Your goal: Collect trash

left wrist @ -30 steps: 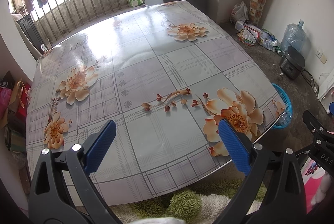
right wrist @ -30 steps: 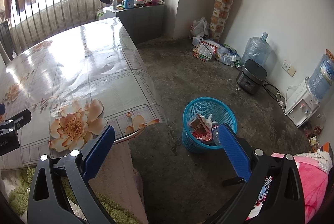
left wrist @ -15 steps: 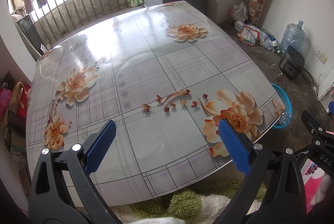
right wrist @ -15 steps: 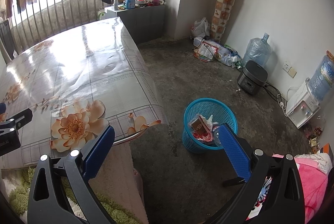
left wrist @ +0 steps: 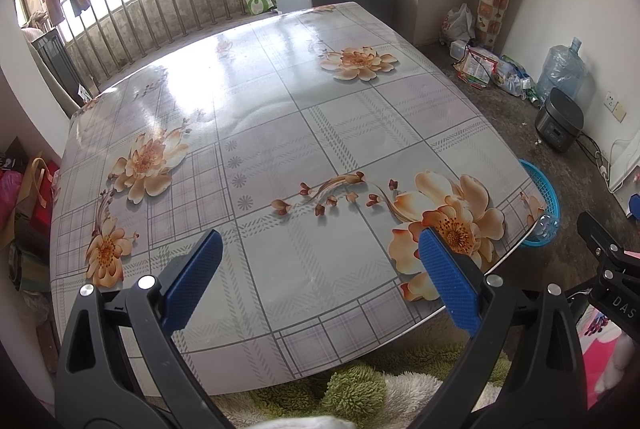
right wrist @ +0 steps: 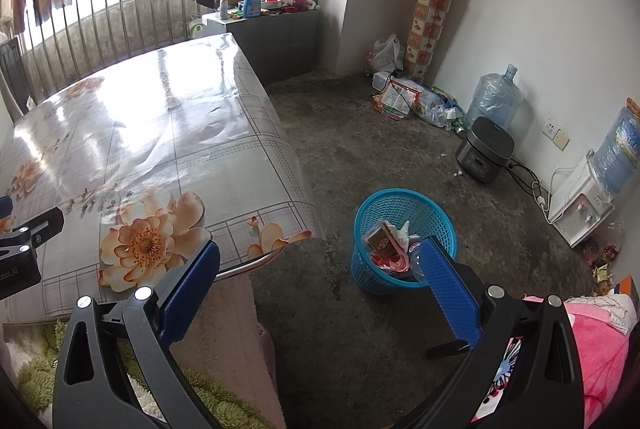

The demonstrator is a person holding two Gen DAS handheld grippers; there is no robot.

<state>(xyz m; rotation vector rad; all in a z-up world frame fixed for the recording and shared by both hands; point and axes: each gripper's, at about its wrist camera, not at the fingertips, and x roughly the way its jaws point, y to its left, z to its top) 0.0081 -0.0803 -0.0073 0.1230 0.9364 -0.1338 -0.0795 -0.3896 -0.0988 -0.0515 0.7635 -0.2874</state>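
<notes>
My left gripper (left wrist: 320, 269) hangs over the near edge of the table (left wrist: 280, 117), its blue pads spread wide with nothing between them. My right gripper (right wrist: 320, 281) is likewise released and empty, held out over the concrete floor beside the table's corner. Just below both, a green shaggy rug (left wrist: 356, 389) lies under the table's near edge. The flowered tablecloth (right wrist: 168, 157) is glossy and bare. Past my right pad stands the blue mesh basket (right wrist: 404, 205) on the floor, just off the table's corner; the trash (right wrist: 390, 243), wrappers and a small carton, sits inside it. Farther off along the wall I see a dark rice cooker (right wrist: 486, 149), a large water jug (right wrist: 498, 97) and a heap of bags (right wrist: 404, 97). At the far end, a grey cabinet (right wrist: 276, 37) holds bottles below the railed window.
</notes>
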